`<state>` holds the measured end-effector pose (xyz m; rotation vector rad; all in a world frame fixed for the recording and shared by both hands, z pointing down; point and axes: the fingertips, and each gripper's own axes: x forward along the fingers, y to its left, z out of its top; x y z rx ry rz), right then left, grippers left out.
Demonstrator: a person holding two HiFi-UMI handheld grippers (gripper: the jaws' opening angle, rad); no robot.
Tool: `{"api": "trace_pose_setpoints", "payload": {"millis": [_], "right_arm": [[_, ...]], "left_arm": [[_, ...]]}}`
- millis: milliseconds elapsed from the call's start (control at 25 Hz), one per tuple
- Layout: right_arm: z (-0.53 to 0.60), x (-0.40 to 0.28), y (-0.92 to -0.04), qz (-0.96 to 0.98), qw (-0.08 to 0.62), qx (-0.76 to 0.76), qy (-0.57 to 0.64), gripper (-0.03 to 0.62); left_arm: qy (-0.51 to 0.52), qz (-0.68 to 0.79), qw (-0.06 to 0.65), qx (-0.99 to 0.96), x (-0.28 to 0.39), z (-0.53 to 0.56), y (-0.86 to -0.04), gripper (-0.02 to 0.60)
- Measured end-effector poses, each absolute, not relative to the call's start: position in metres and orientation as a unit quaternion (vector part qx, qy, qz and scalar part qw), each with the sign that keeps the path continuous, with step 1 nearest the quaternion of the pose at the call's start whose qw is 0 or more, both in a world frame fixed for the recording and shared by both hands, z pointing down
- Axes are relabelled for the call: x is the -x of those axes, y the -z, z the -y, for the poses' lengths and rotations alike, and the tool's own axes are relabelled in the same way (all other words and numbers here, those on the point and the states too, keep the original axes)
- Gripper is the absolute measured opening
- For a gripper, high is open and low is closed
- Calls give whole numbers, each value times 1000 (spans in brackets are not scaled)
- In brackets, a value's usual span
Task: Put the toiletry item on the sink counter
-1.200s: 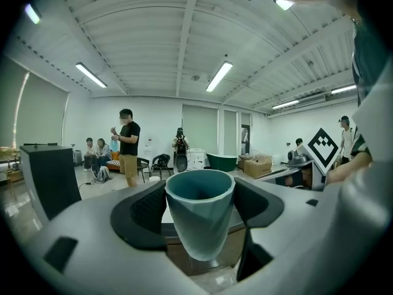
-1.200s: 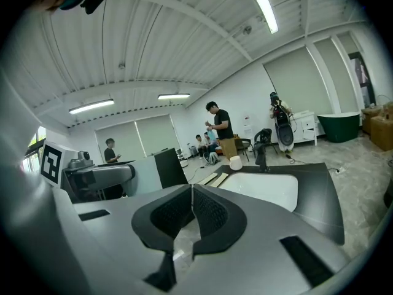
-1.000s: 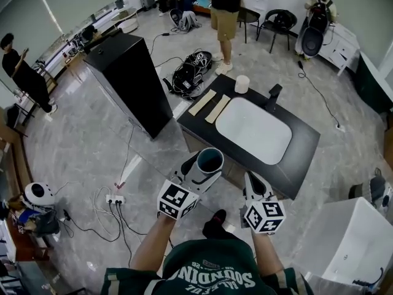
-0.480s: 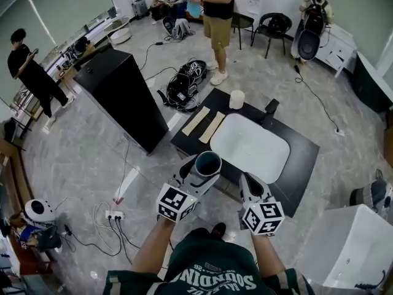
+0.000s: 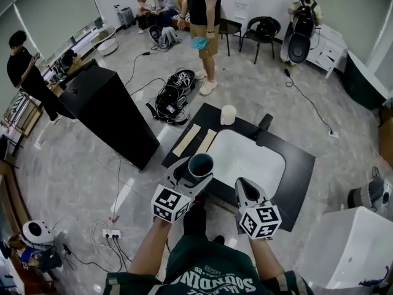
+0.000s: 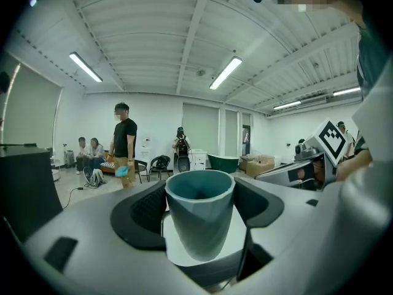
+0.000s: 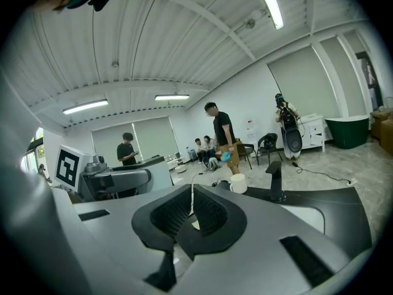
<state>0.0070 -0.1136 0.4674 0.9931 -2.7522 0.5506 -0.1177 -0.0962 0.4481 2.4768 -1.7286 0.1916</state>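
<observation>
I've got the teal cup [image 5: 200, 164] upright, left gripper [image 6: 198, 208] clamped on its sides so it won't tip over the sink counter [image 5: 299, 172] edge, and the right gripper [image 7: 191, 209] rides alongside, jaws together, empty.

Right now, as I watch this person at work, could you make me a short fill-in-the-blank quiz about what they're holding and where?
The left hand-held gripper is shut on a teal ___.
The right hand-held gripper is shut and holds ___.
The sink counter is black, and its basin is ___.
Missing words: cup; nothing; white.
</observation>
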Motion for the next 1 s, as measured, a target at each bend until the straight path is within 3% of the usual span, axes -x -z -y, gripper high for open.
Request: {"api": "trace_pose_setpoints", "payload": {"millis": [400, 1000], "right_arm": [[233, 72, -462, 912, 83, -360, -179, 43], [324, 116, -501, 883, 116, -406, -205, 43]], "left_arm": [[-67, 526, 59, -846, 186, 236, -452, 350], [-74, 475, 74, -874, 240, 368, -491, 350]]}}
